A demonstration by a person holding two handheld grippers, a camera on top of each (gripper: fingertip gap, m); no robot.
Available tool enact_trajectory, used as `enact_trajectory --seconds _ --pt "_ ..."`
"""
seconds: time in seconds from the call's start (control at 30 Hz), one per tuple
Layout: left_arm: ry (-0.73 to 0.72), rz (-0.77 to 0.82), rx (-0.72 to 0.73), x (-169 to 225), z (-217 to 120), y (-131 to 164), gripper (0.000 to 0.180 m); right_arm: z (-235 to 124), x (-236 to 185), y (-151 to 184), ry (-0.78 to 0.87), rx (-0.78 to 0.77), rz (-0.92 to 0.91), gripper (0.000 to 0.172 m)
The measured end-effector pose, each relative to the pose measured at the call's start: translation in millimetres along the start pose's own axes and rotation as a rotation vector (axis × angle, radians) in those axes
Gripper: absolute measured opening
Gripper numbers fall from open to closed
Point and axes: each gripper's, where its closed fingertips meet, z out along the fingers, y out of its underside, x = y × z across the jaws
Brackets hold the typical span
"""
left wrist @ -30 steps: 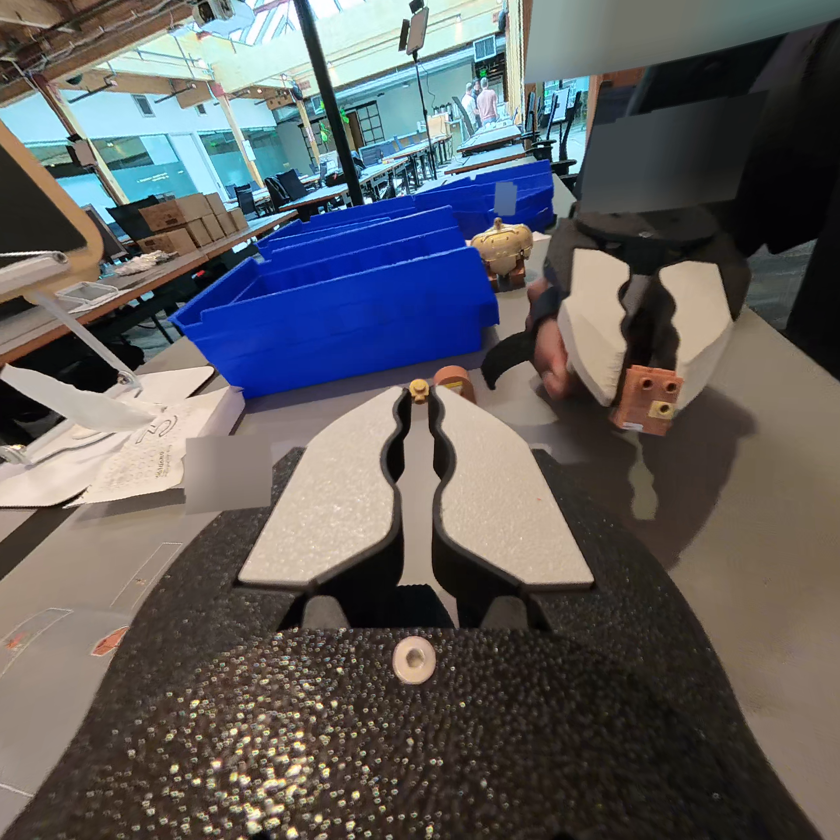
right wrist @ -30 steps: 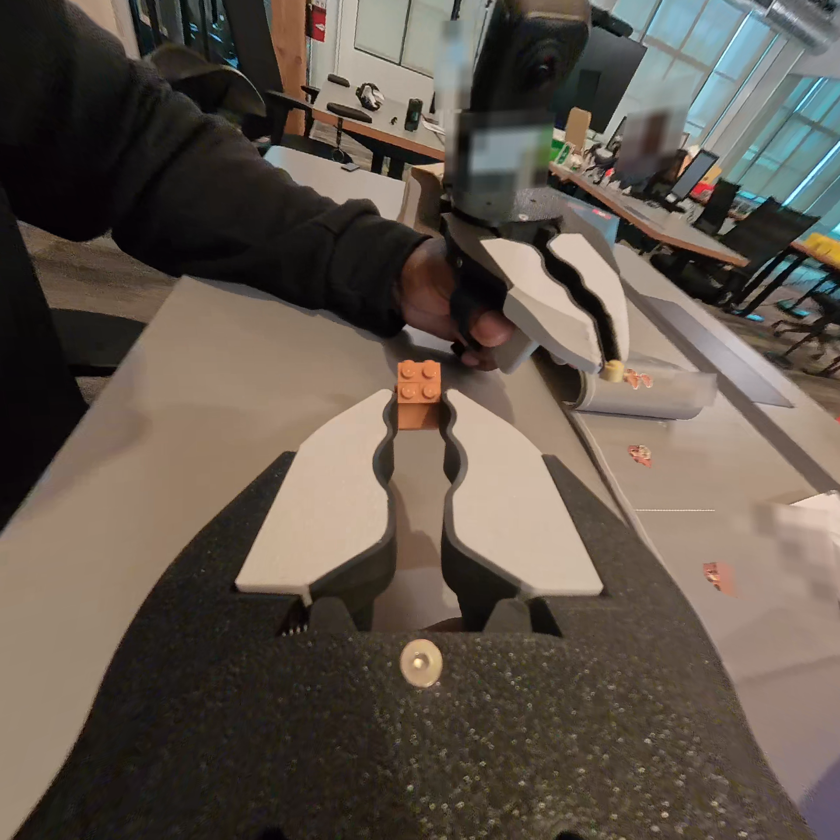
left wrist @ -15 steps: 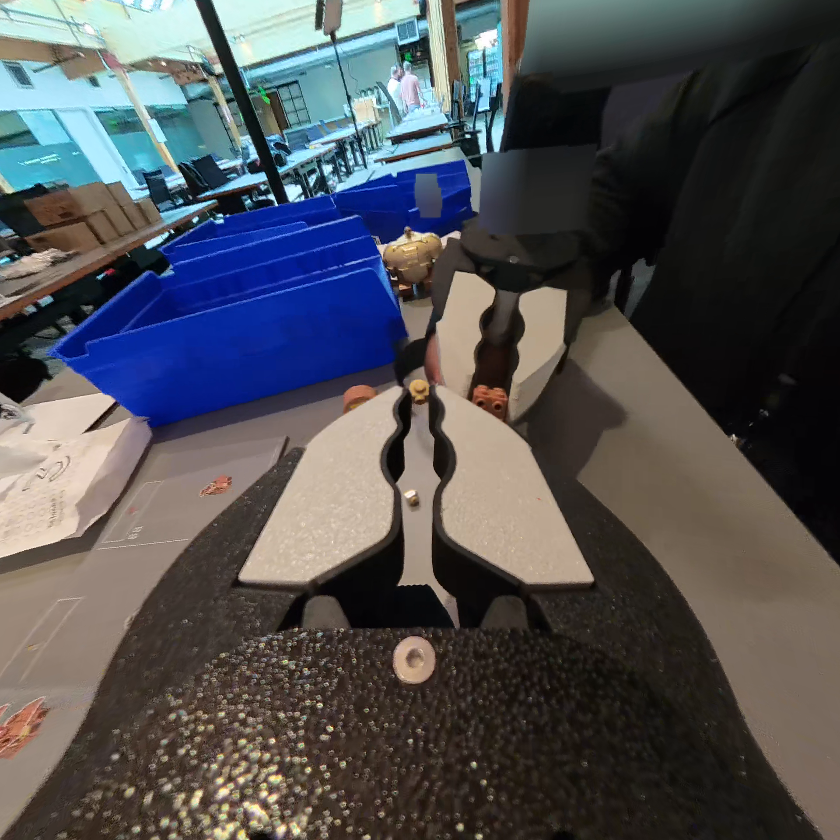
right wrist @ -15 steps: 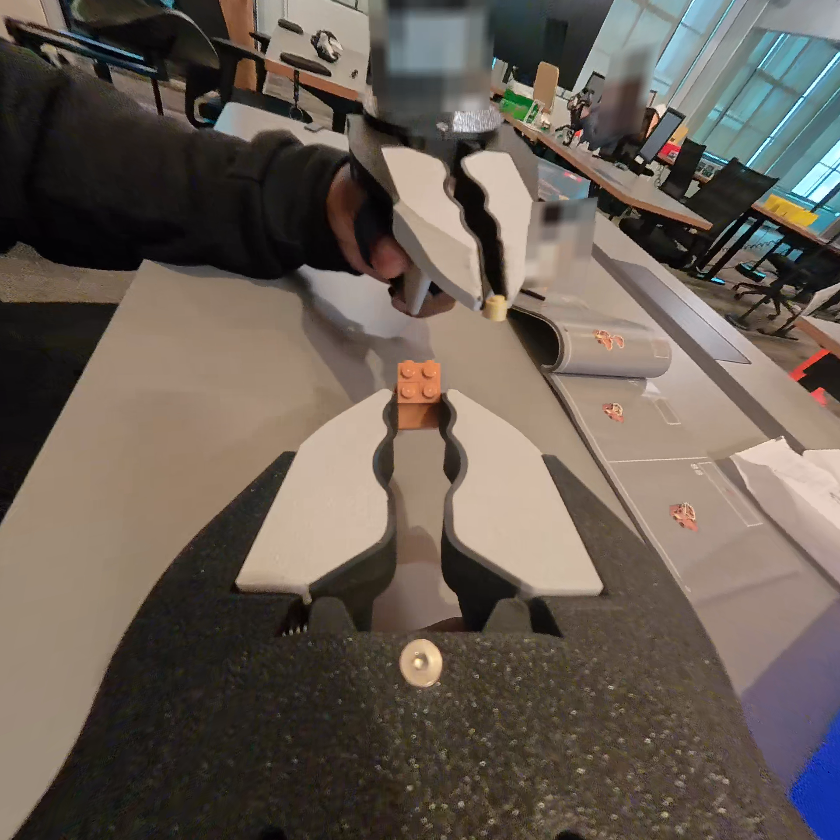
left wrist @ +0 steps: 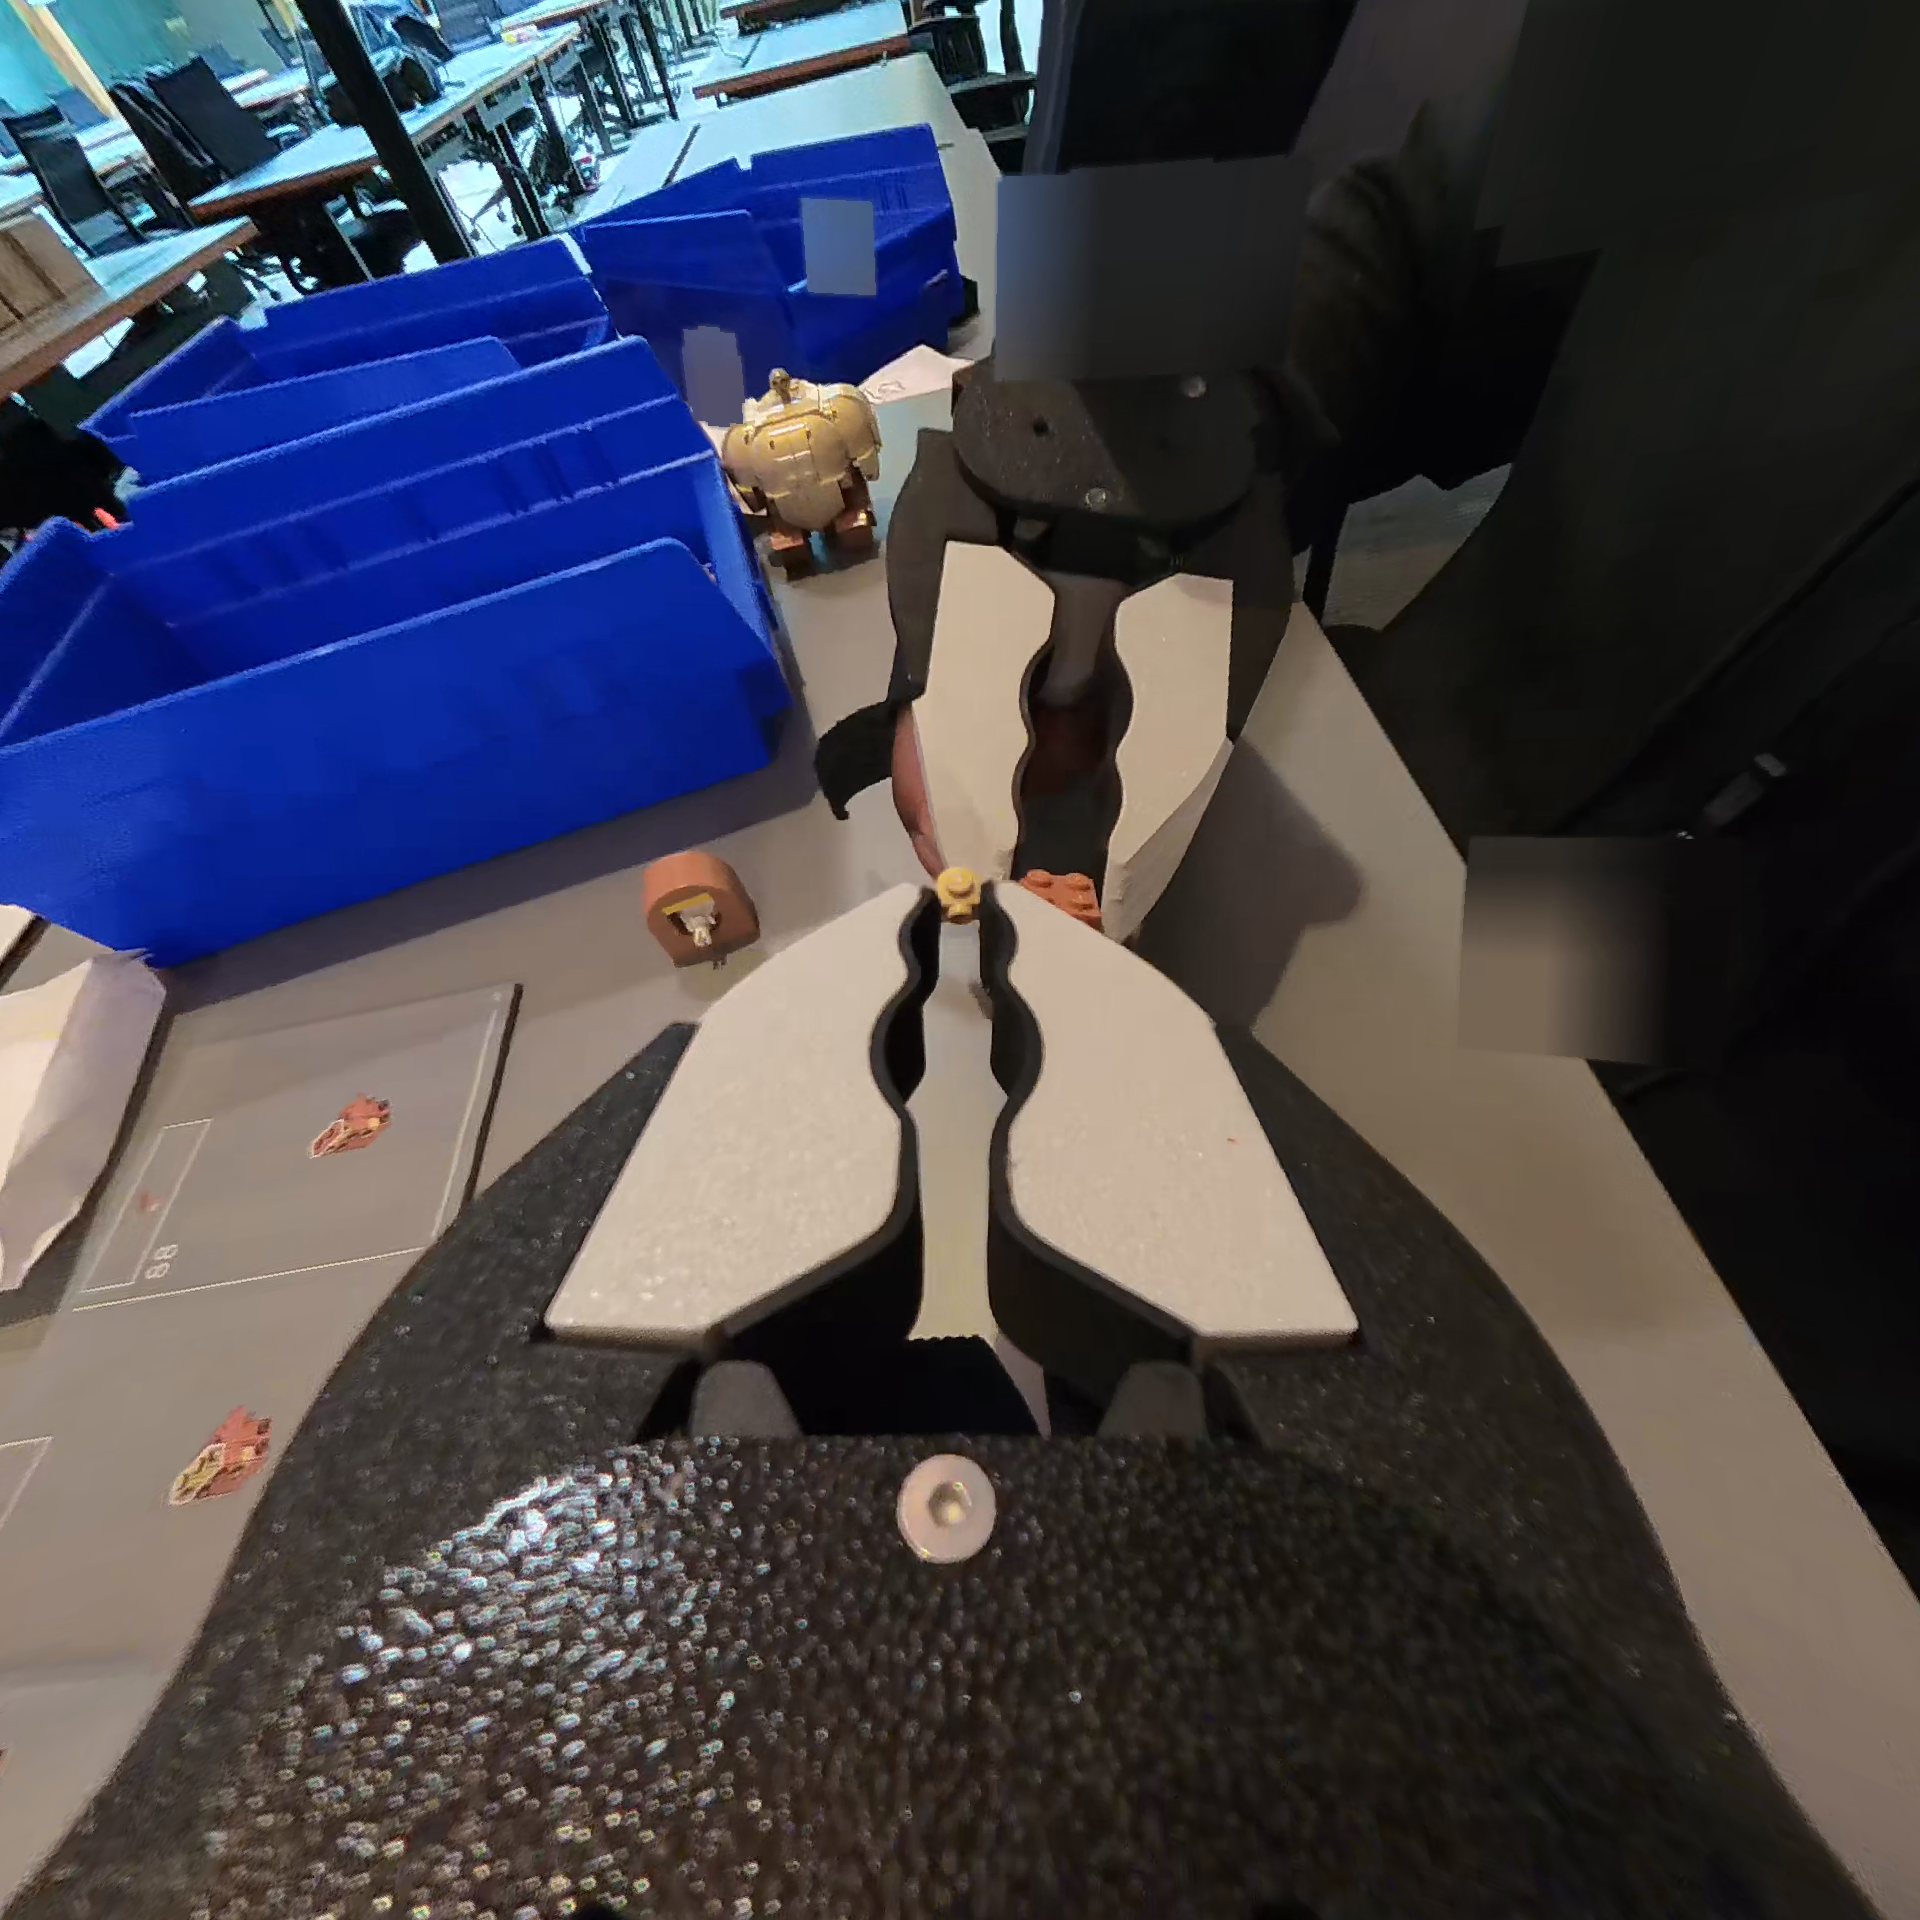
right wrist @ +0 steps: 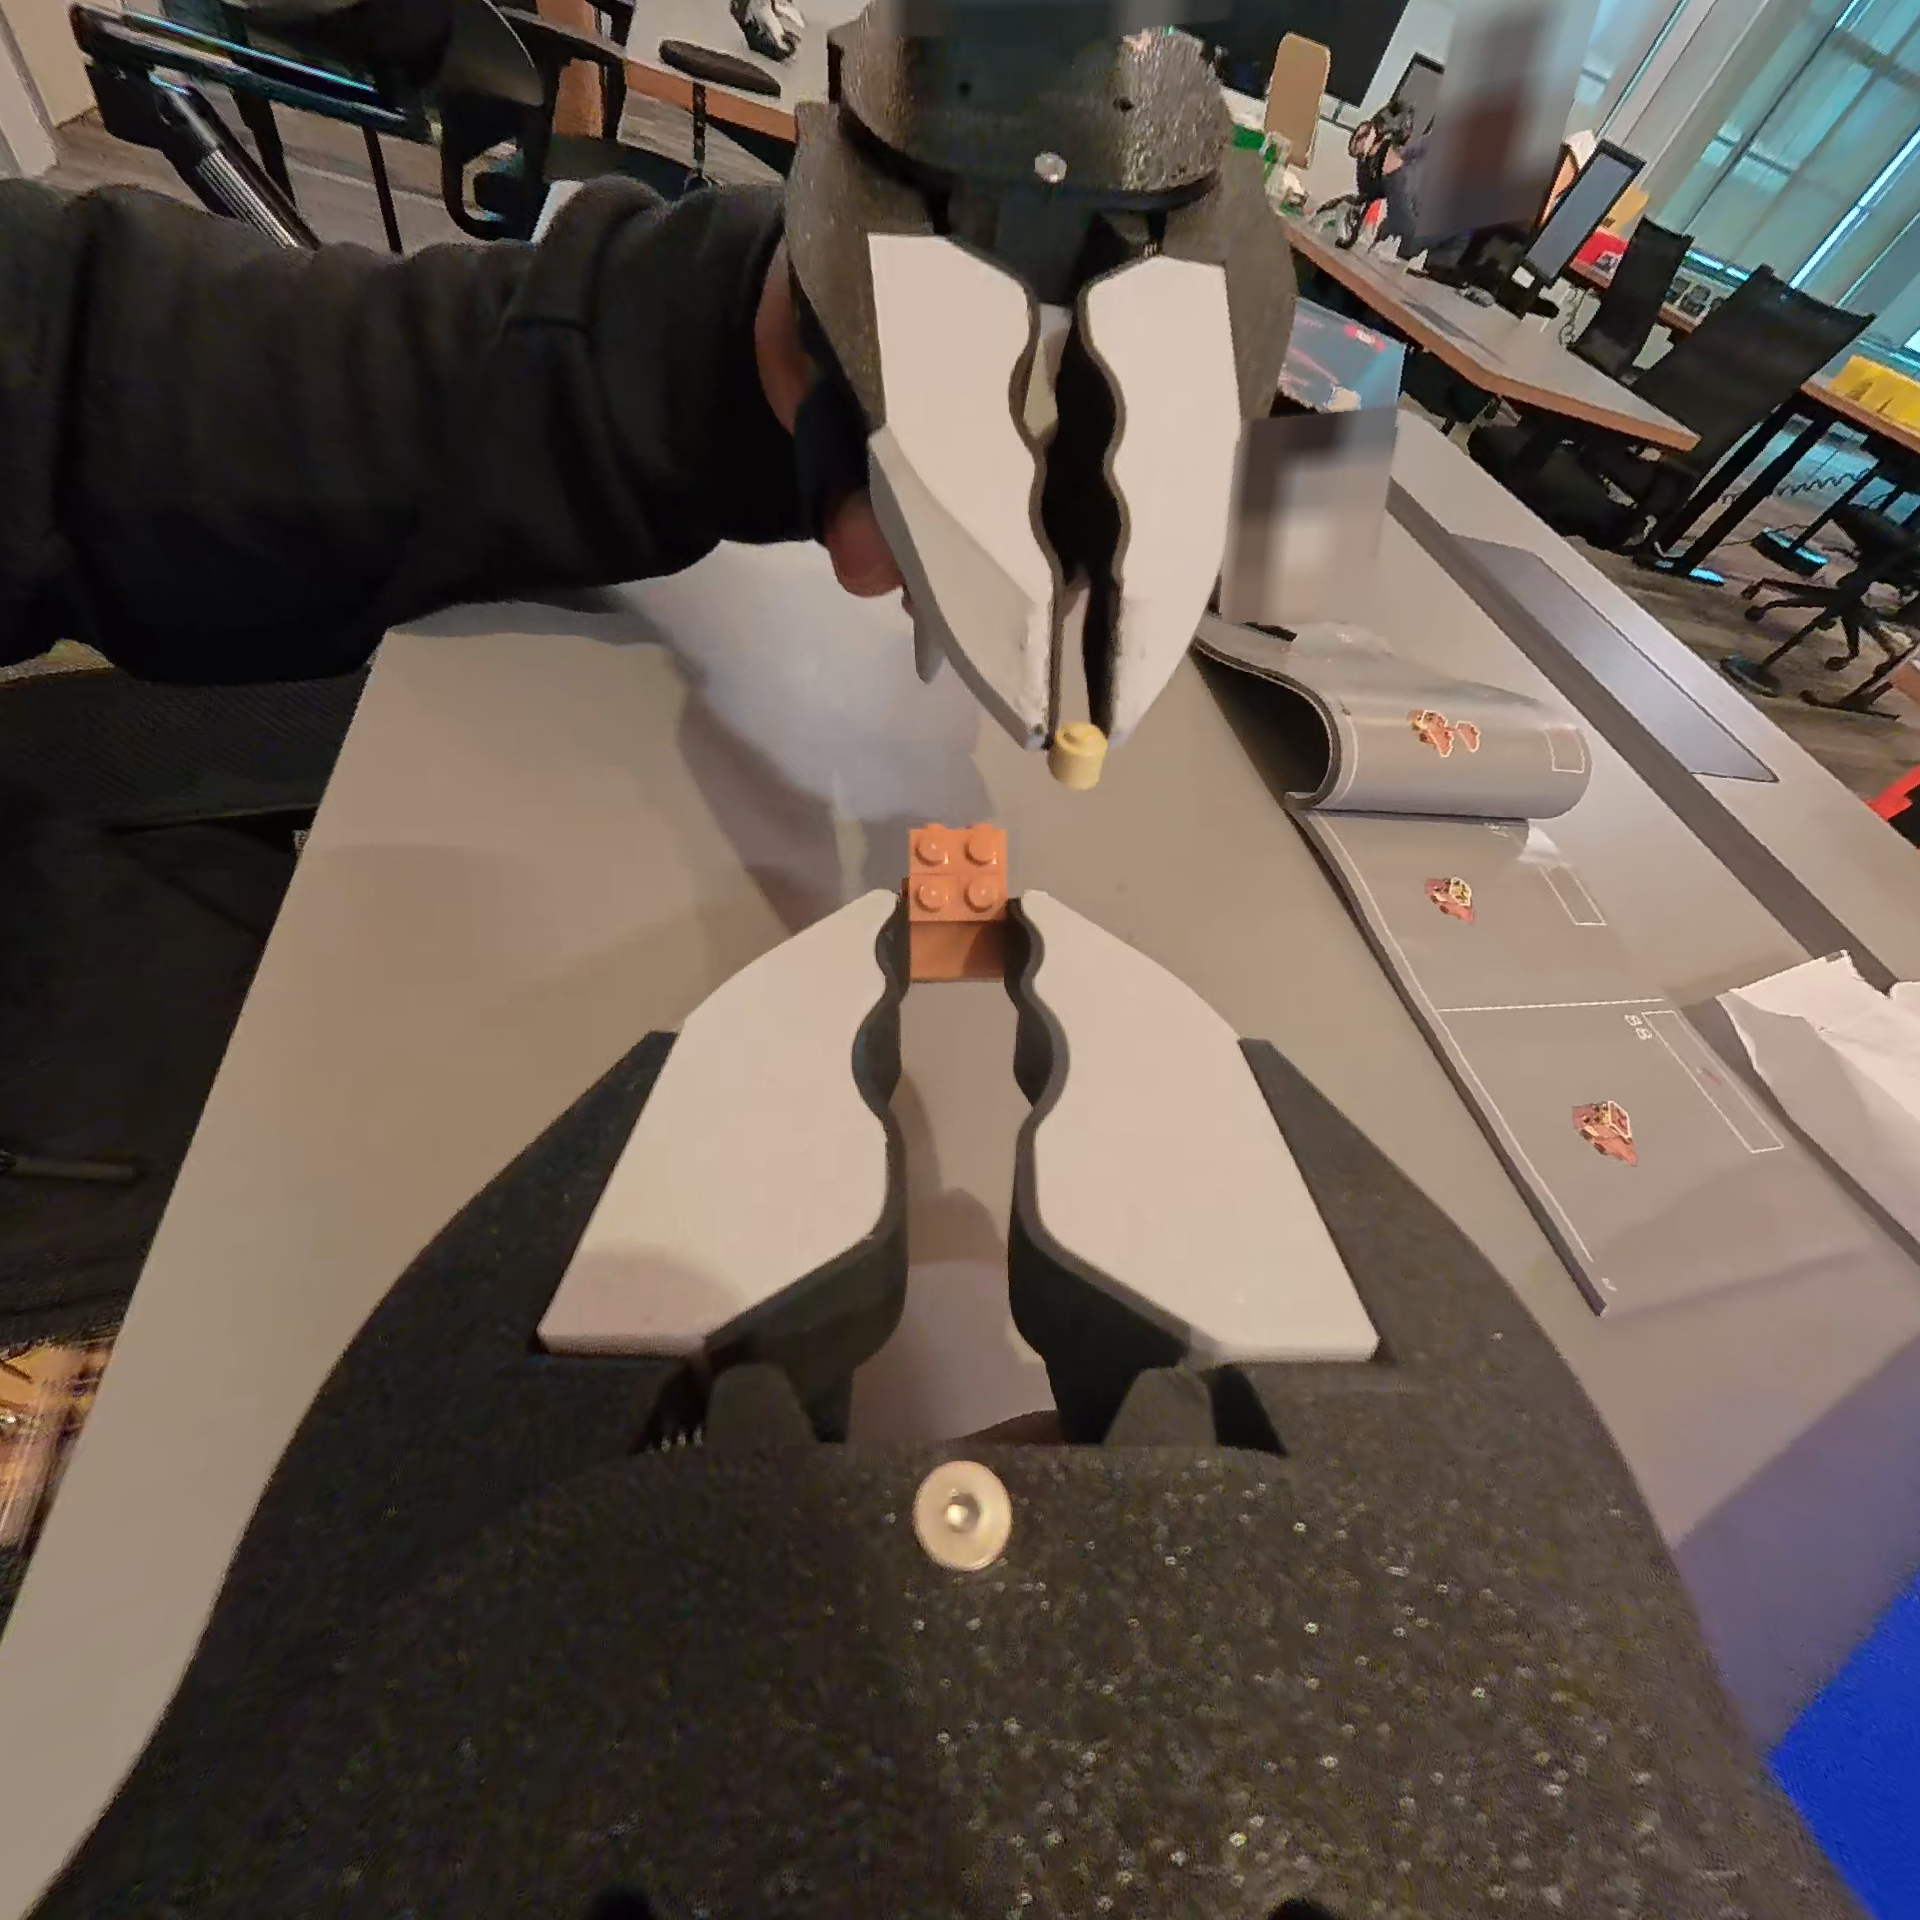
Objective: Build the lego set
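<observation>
Moved tip to tip since earlier. Left claw [left wrist: 957, 902] pinching a small tan round piece [left wrist: 957, 891]; right claw [right wrist: 958, 928] clamped on an orange brick [right wrist: 957, 902], just below, above the tabletop [right wrist: 582, 831].

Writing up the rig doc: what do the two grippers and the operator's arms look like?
Both grippers match: the left gripper and right gripper have a black speckled, rounded body with one silver screw at centre. Fingers are flat pale grey plates with wavy black inner edges, tapering to the tips. No cables show. The operator wears a black long sleeve.
</observation>
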Motion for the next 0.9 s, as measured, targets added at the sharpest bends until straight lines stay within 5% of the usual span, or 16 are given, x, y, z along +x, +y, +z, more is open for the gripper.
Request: enact_trajectory --seconds 0.53,0.9 --pt "0.108 -0.025 -0.131 16 11 19 0.007 6 -2 15 -0.058 -0.100 0.077 0.017" --pt "0.058 -0.011 -0.039 11 -2 2 0.007 -4 -10 -5 -0.193 0.090 0.061 0.017"
